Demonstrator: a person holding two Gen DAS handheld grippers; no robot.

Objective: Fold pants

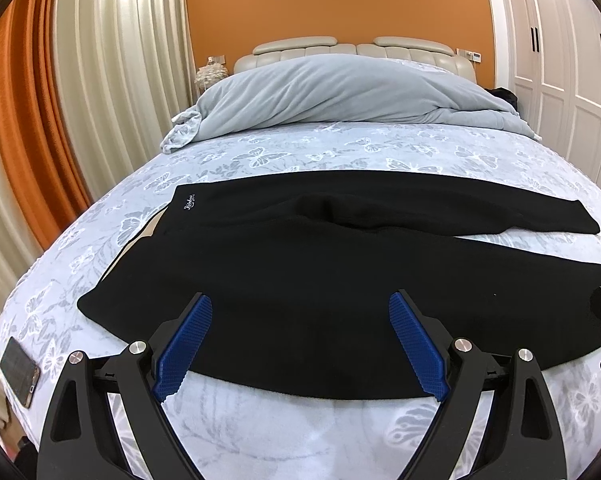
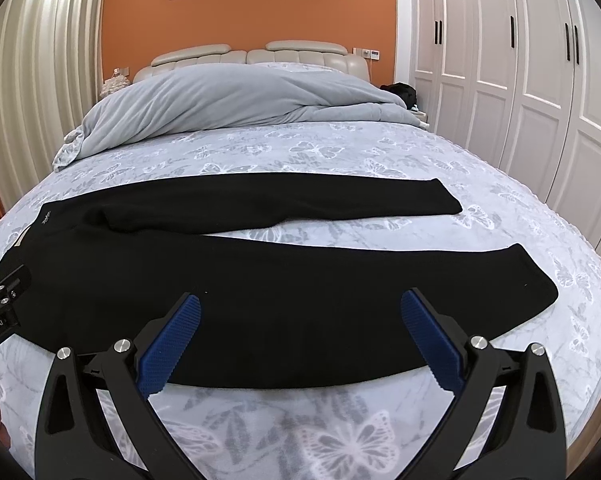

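Black pants (image 1: 300, 264) lie spread flat across the bed, waistband to the left, both legs running right. In the right wrist view the pants (image 2: 260, 280) show a far leg and a near leg with a strip of sheet between them. My left gripper (image 1: 300, 312) is open, hovering over the near edge close to the waist end, blue pads wide apart with nothing between them. My right gripper (image 2: 300, 312) is open above the near leg's lower edge. Part of the left gripper shows at the left edge of the right wrist view, and part of the right gripper at the right edge of the left wrist view.
The bed (image 1: 260, 152) has a pale butterfly-print sheet. A grey duvet (image 1: 332, 92) is bunched at the headboard end. A phone (image 1: 19, 376) lies near the bed's left front corner. White wardrobe doors (image 2: 520, 80) stand on the right, curtains (image 1: 112, 60) on the left.
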